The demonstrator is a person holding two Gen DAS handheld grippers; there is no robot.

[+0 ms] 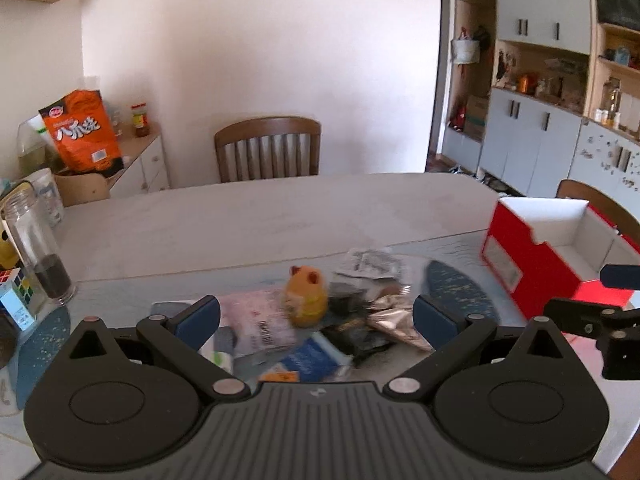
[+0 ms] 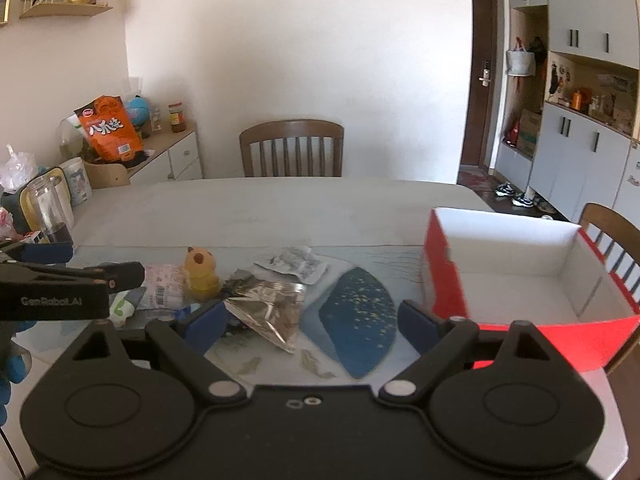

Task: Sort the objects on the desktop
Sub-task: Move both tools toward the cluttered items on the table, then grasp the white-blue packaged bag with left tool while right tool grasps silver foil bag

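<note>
A pile of small objects lies on the table: a yellow toy figure (image 1: 306,300) (image 2: 201,276), a silver foil packet (image 1: 394,320) (image 2: 270,308), a white printed sachet (image 1: 370,262) (image 2: 294,264), a pink barcoded packet (image 1: 260,318) (image 2: 164,286) and a blue packet (image 1: 310,360). My left gripper (image 1: 316,320) is open just above the pile, with the toy between its jaws. My right gripper (image 2: 312,324) is open and empty, right of the pile, over a blue mat (image 2: 358,320). An open red box with a white inside (image 1: 560,256) (image 2: 520,264) stands at the right.
A glass jar (image 1: 38,248) (image 2: 52,208) and a puzzle cube (image 1: 16,284) stand at the table's left edge. Wooden chairs stand at the far side (image 1: 268,148) (image 2: 292,148) and at the right (image 2: 612,236). A side cabinet with snack bags (image 1: 84,132) stands at the left.
</note>
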